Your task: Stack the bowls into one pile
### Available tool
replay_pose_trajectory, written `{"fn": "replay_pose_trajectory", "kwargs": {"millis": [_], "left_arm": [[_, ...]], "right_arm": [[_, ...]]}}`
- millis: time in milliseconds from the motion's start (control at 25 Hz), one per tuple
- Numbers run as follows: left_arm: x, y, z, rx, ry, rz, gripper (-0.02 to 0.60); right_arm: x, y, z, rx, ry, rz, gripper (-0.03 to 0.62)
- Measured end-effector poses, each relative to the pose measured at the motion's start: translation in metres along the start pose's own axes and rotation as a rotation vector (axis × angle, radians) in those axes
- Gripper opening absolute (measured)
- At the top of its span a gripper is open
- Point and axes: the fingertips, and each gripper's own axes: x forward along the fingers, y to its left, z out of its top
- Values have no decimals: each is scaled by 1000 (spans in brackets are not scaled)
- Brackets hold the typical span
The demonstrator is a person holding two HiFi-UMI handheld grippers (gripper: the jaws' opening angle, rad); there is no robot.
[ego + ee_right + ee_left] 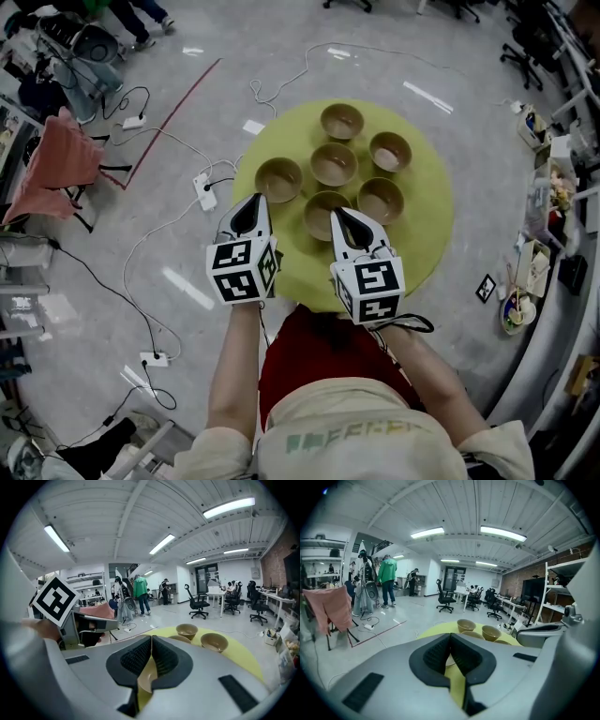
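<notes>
Six brown bowls stand apart on a round yellow-green table (427, 225), none inside another. They are the far bowl (342, 121), the right bowl (390, 151), the centre bowl (334, 163), the left bowl (278, 179), and two near ones (381, 200) (322, 212). My left gripper (254, 201) hovers at the table's near-left edge, just short of the left bowl, shut and empty. The right gripper (337, 215) is over the nearest bowl, also shut with nothing held. In the left gripper view the gripper (450, 635) points past two bowls (466, 625) (491, 632). In the right gripper view the gripper (151, 637) has a bowl (146, 680) beneath it.
White cables and a power strip (203, 190) lie on the floor left of the table. A red cloth (58, 164) hangs over a chair at far left. Cluttered desks (553, 216) run along the right. People stand far off (387, 581).
</notes>
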Motion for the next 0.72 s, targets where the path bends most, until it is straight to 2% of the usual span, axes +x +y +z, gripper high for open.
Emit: {"fn": "replay_pose_trajectory", "kwargs": {"millis": [720], "left_arm": [[-100,-64,-14,7,-77,24,23]], "right_arm": [[-95,8,-2,-27,-93,73,37]]}}
